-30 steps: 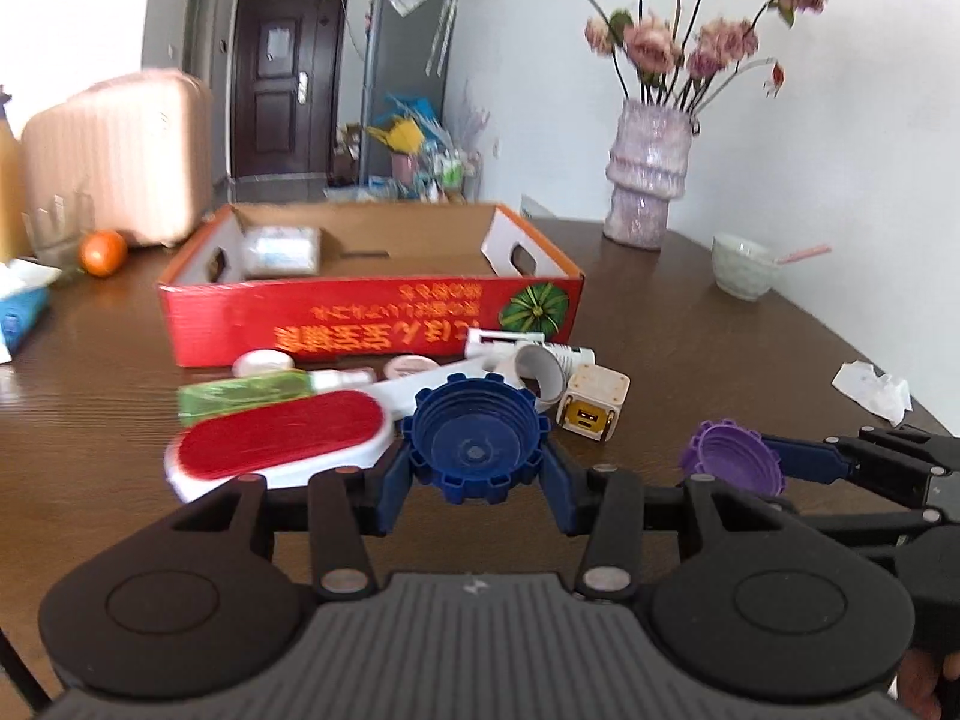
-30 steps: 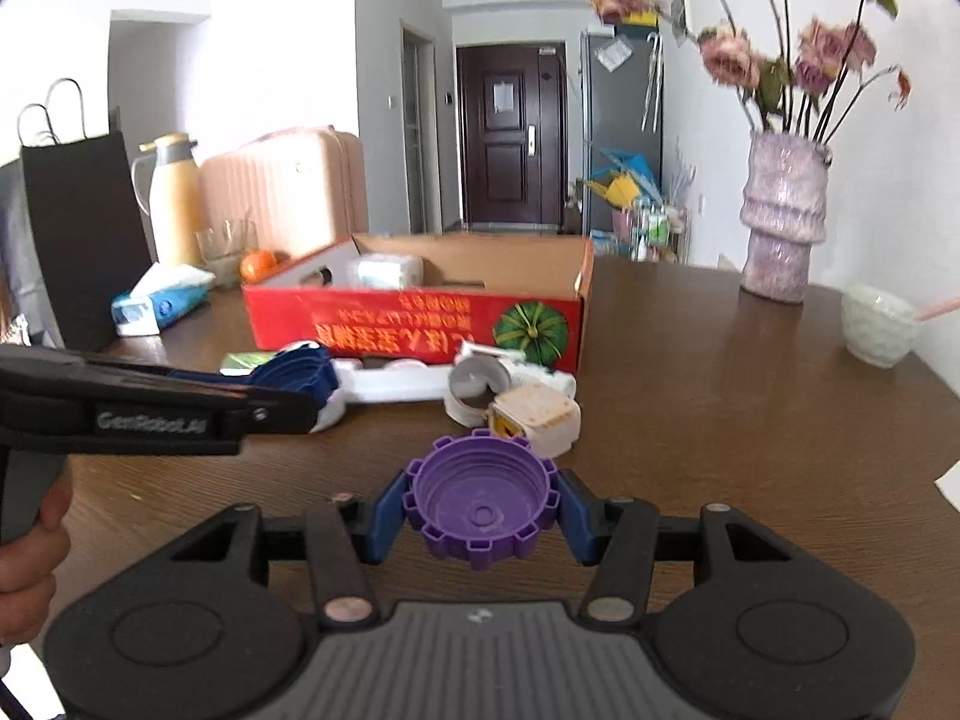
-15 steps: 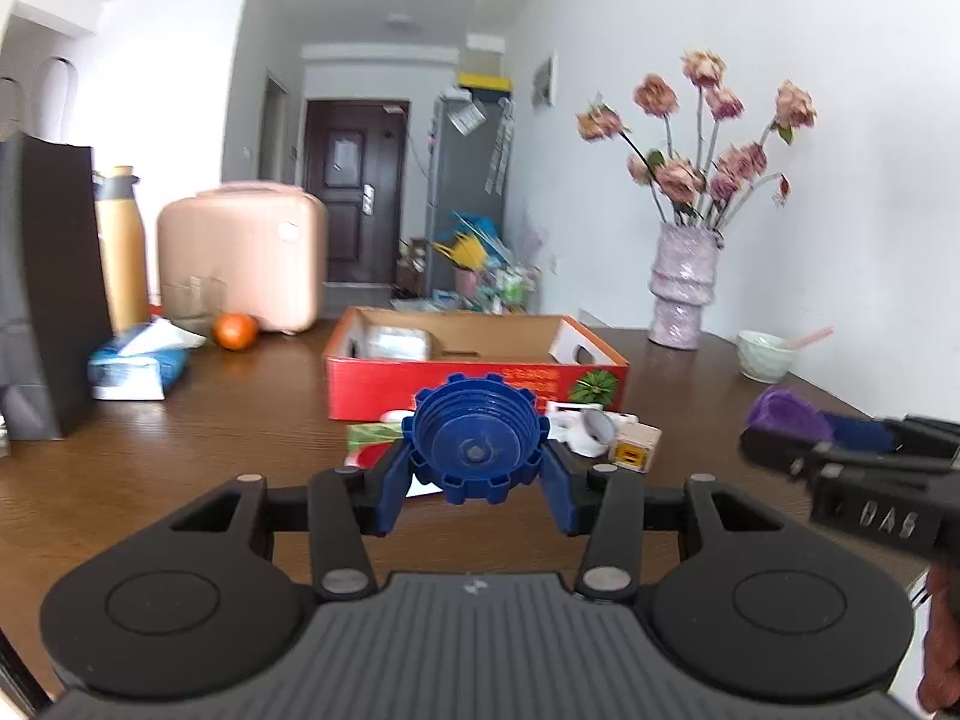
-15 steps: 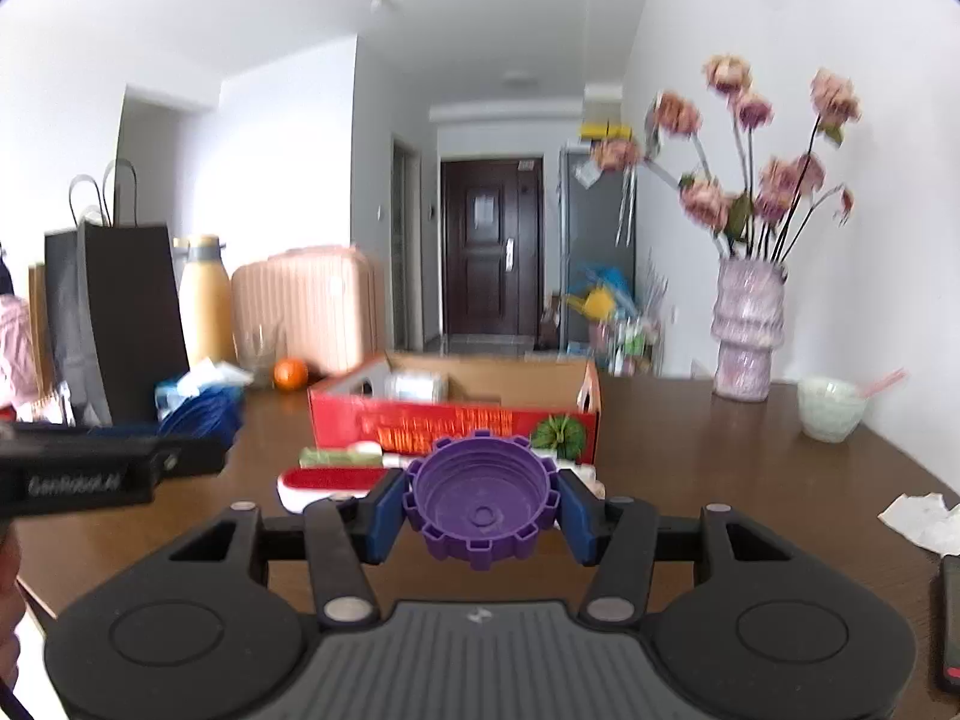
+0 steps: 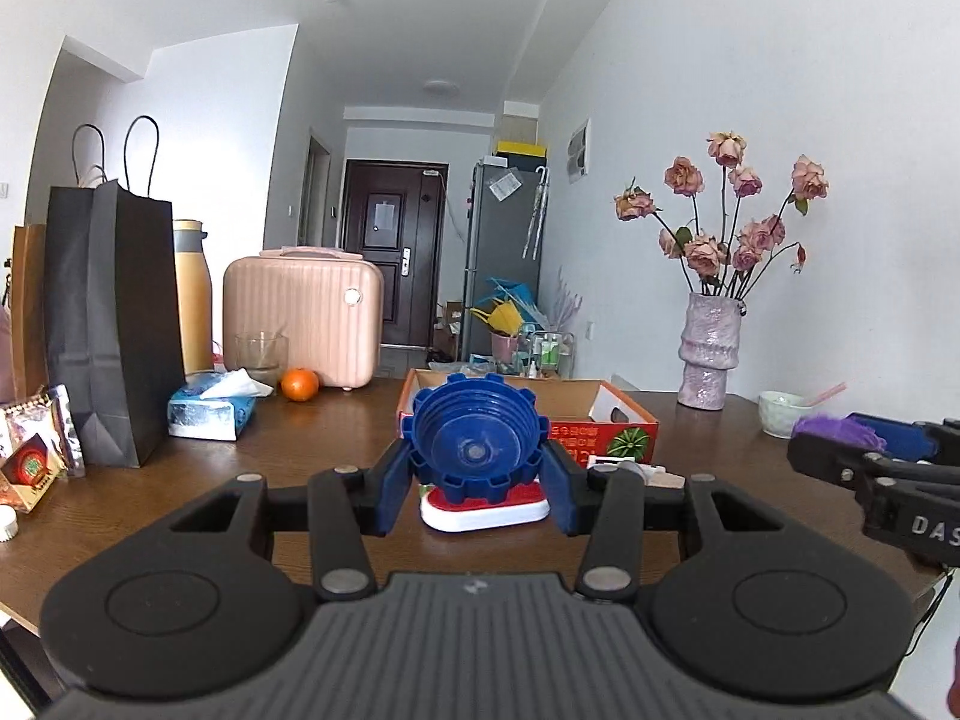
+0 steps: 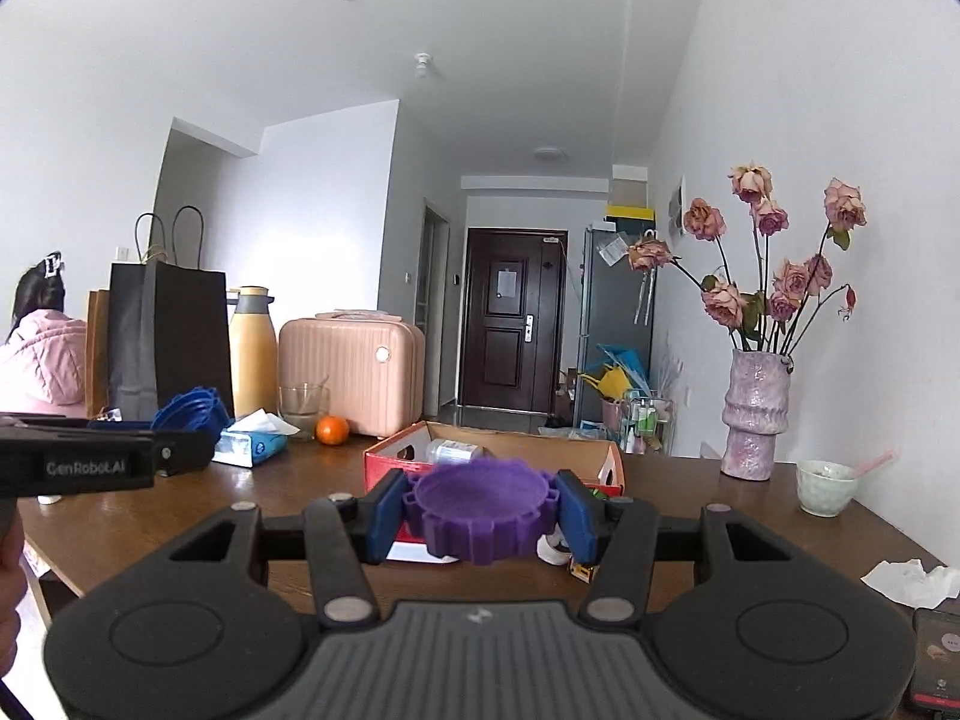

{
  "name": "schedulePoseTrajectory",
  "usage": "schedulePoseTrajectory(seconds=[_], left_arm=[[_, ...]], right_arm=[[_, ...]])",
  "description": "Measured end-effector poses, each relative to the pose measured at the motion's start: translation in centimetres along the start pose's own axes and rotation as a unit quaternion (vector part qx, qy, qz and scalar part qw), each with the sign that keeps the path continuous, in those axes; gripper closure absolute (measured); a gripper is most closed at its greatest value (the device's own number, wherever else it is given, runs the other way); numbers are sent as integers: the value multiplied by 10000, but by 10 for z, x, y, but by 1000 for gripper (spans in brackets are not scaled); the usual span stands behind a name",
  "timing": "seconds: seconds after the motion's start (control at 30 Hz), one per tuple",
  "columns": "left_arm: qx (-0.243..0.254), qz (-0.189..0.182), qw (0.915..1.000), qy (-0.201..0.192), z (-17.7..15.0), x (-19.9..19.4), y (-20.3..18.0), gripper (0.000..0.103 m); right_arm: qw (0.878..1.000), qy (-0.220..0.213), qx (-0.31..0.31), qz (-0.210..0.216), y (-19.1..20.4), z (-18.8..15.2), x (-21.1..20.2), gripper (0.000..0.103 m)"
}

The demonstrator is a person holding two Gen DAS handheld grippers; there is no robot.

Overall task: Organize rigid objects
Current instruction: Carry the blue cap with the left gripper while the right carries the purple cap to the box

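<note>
My left gripper [image 5: 477, 471] is shut on a blue toothed cap [image 5: 477, 441], held in the air well above the table, its hollow side facing the camera. My right gripper [image 6: 480, 513] is shut on a purple toothed cap [image 6: 480, 507], also lifted, its open side up. The red cardboard box [image 5: 606, 423] stands open on the table beyond both; it also shows in the right wrist view [image 6: 396, 456]. A red-and-white oval item [image 5: 486, 510] lies in front of the box. Each gripper shows at the edge of the other's view.
A black paper bag [image 5: 114, 324], tissue pack [image 5: 210, 411], glass [image 5: 261, 354], orange [image 5: 300, 384] and pink suitcase [image 5: 303, 315] stand at the left back. A flower vase [image 5: 708, 360] and bowl [image 5: 780, 414] stand at the right. A crumpled tissue [image 6: 912, 579] and a phone [image 6: 936, 663] lie near right.
Both grippers have risen and tilted up with their caps; the table clutter has dropped low in view. The blue cap now faces the camera more.
</note>
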State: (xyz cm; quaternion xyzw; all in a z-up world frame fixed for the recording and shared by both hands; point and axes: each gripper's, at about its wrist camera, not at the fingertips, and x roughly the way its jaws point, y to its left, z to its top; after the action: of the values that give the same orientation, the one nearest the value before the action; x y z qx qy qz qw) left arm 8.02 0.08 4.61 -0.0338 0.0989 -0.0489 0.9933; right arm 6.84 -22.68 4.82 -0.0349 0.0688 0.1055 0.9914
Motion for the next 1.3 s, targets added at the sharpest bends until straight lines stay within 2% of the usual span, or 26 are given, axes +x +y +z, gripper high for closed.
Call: schedulePoseTrajectory(seconds=[0.13, 0.3, 0.5, 0.7, 0.93, 1.1, 1.2, 1.3], left_arm=[[12, -89, 9999, 132, -7, 5, -4, 56], [11, -147, 9995, 293, -15, 22, -4, 56], [23, -128, 9977, 662, -20, 66, -2, 56], [-8, -205, 9972, 714, 3, 122, 0, 56], [65, -384, 9984, 420, 56, 210, 0, 56], [187, -675, 9964, 488, 89, 291, -9, 56], [35, -1008, 9899, 992, 110, 358, -13, 56], [90, -1075, 9846, 1376, 116, 425, -20, 56]], right_arm=[[9999, 60, 105, -11, -4, -5, 8, 51], [9993, 340, 156, 11, -9, -17, 30, 51], [9977, 636, 218, 43, -17, -22, 72, 51], [9964, 759, 251, 279, -32, -1, 129, 51], [9942, 868, 438, 470, -72, 42, 225, 51], [9929, 1000, 454, 460, -98, 69, 308, 51], [9911, 1267, 279, 307, -112, 79, 375, 51], [9832, 1721, 549, 263, -131, 83, 444, 51]])
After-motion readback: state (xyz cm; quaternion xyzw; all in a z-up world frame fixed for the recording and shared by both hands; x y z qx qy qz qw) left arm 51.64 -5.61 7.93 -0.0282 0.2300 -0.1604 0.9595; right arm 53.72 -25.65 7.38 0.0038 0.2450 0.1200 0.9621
